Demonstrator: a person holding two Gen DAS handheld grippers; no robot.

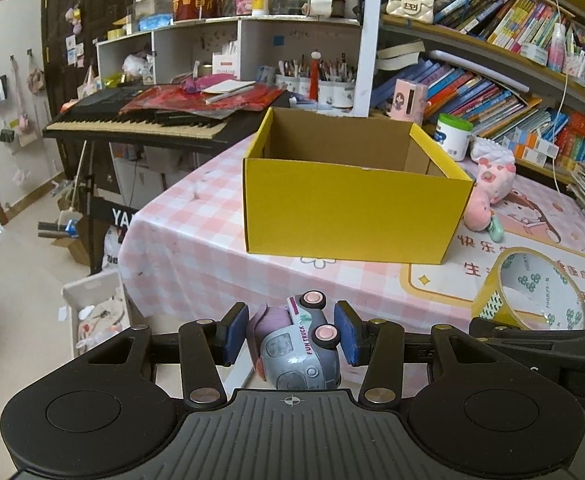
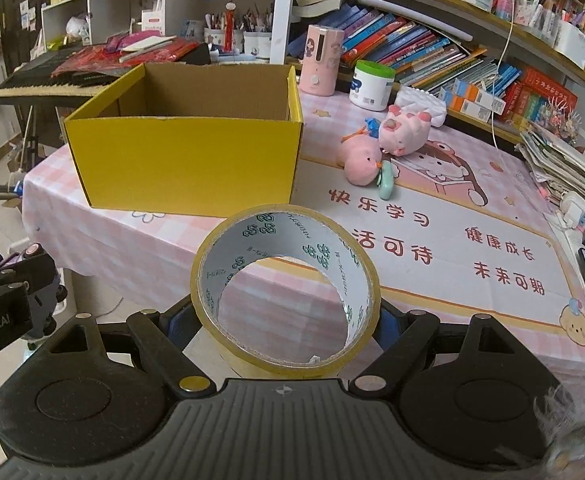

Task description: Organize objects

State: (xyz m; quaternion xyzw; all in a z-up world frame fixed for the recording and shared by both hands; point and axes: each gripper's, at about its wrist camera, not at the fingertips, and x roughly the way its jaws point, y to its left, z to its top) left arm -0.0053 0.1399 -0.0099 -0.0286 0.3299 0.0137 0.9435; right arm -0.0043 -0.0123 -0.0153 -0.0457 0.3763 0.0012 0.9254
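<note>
While both hands are loaded, nothing has gone into the yellow box (image 1: 352,208) yet, as far as either view shows: its inside looks bare cardboard, tho the floor of it is hidden behind the front wall, so can't be fully sure. Left gripper (image 1: 291,334) has its fingers (image 1: 234,334) clenched on the toy truck (image 1: 300,344), a grey-and-lilac "FUN TRUCK" w/ pink wheels, held on its side at the near edge of the surface (image 1: 196,240), short of the box. Right gripper (image 2: 284,320) has its fingers spread wide and grasping the tape roll (image 2: 284,288) across its outer rim, roll tilted so the hole faces the cam; it also sits in front of the box, not over it. So approx. mid-task by my read: two pickups done, two drops left. After that, more stuff is left on the pink check cloth: pink plush toys (image 2: 376,148) lying right of the box, touching each other, w/ a small mint-green thing at the lower one. White tub w/ green lid (image 2: 370,84) and pink dispenser (image 2: 322,60) stand behind, near the bookshelf; whether those count as items to sort, can't tell. Next step prob. carrying both loads fwd over the box rim and letting go.
</note>
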